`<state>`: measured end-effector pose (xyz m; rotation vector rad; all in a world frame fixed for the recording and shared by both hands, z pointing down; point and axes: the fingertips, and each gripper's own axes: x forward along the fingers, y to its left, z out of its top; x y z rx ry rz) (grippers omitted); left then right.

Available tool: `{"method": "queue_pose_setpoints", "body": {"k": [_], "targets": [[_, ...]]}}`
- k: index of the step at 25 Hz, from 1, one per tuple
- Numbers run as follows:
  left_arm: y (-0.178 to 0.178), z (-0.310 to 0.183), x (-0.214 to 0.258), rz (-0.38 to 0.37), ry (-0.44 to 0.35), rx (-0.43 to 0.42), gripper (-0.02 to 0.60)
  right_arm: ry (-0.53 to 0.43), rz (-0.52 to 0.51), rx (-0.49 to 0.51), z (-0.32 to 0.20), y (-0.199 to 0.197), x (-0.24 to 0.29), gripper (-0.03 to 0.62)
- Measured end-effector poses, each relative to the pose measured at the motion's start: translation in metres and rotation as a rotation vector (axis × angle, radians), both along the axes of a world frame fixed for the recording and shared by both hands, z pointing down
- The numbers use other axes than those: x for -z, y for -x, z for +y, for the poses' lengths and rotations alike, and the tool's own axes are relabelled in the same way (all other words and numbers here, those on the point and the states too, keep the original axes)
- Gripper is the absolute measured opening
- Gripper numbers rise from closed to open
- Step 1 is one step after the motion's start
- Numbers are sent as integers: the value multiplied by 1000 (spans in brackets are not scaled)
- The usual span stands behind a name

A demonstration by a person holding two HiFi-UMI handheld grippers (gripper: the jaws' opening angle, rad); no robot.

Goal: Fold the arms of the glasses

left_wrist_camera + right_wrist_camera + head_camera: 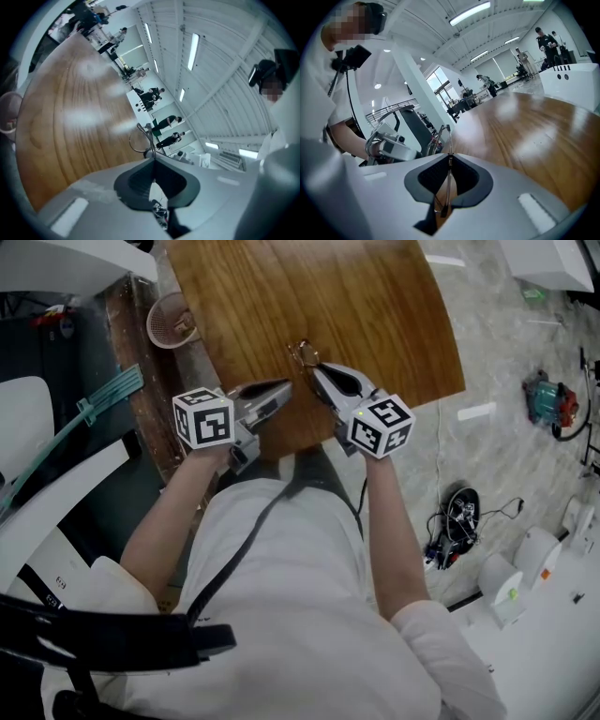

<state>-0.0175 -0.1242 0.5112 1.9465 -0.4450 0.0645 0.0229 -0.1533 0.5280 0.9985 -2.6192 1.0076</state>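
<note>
One mesh basket at table corner, well apart from glasses.

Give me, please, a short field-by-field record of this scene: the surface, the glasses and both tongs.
Surface: wooden table
Glasses: near the table's front edge, at the tips of both tongs
Right tongs: closed on a thin arm of the glasses, which runs between the pads
Left tongs: tips together right at the glasses; whether they pinch the frame cannot be told
Arms folded: cannot tell from these views
Nearby: small round basket by the table's left edge in the head view
</note>
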Motion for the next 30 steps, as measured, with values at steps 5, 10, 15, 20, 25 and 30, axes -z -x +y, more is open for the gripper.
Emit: {"method": "queue_pose_setpoints", "body": {"k": [5, 10, 15, 20, 25, 30], "targets": [[-17, 14, 0, -30, -60, -86, 5, -15, 12, 22, 4, 8, 2, 29], [-20, 22, 0, -15, -67, -96, 5, -29, 6, 50, 20, 11, 3, 29], [-24, 24, 0, 1, -58, -113, 5, -25, 0, 82, 24, 12, 4, 29], [-26, 28, -2, 25, -43, -110, 5, -37, 64, 140, 28, 22, -4, 29], [-23, 29, -8, 15, -32, -97, 6, -72, 192, 118, 21, 18, -18, 29], [-12, 27, -20, -50, -39, -78, 6, -148, 411, 169, 12, 10, -39, 29]]}}
